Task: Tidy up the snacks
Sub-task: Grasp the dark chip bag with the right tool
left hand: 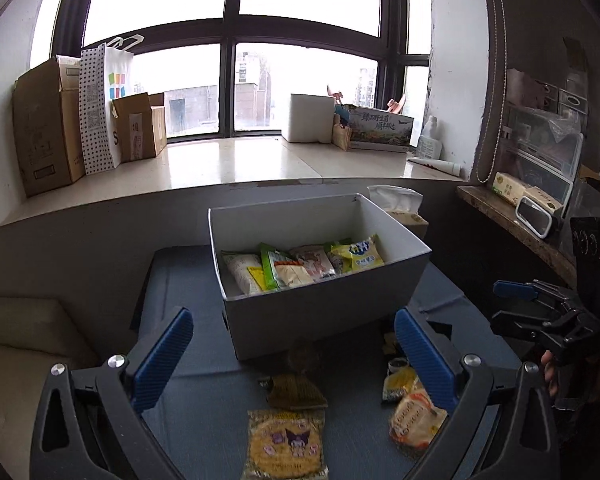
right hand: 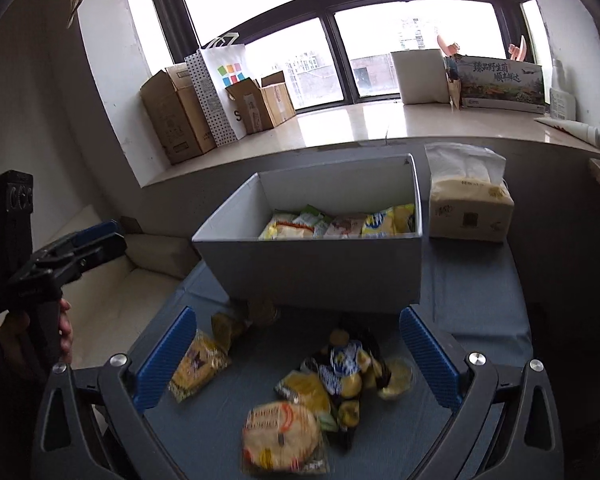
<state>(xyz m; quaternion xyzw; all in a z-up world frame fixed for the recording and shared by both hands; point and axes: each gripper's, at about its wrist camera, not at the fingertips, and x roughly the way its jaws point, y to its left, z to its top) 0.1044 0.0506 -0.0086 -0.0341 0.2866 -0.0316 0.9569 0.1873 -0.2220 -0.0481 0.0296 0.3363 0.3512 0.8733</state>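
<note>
The loose snack packets (right hand: pixel 284 436) lie on the blue surface (right hand: pixel 480 304) in front of the white box (right hand: pixel 312 268). Both the left claw (left hand: pixel 294 356) and right claw (right hand: pixel 298 356) are spread, empty. The packets look light, crinkly and slippery; pinching a sealed edge likely holds best.

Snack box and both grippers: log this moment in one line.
left gripper: open, empty | right gripper: open, empty | white box: partly filled | loose snack packets: on table
</note>
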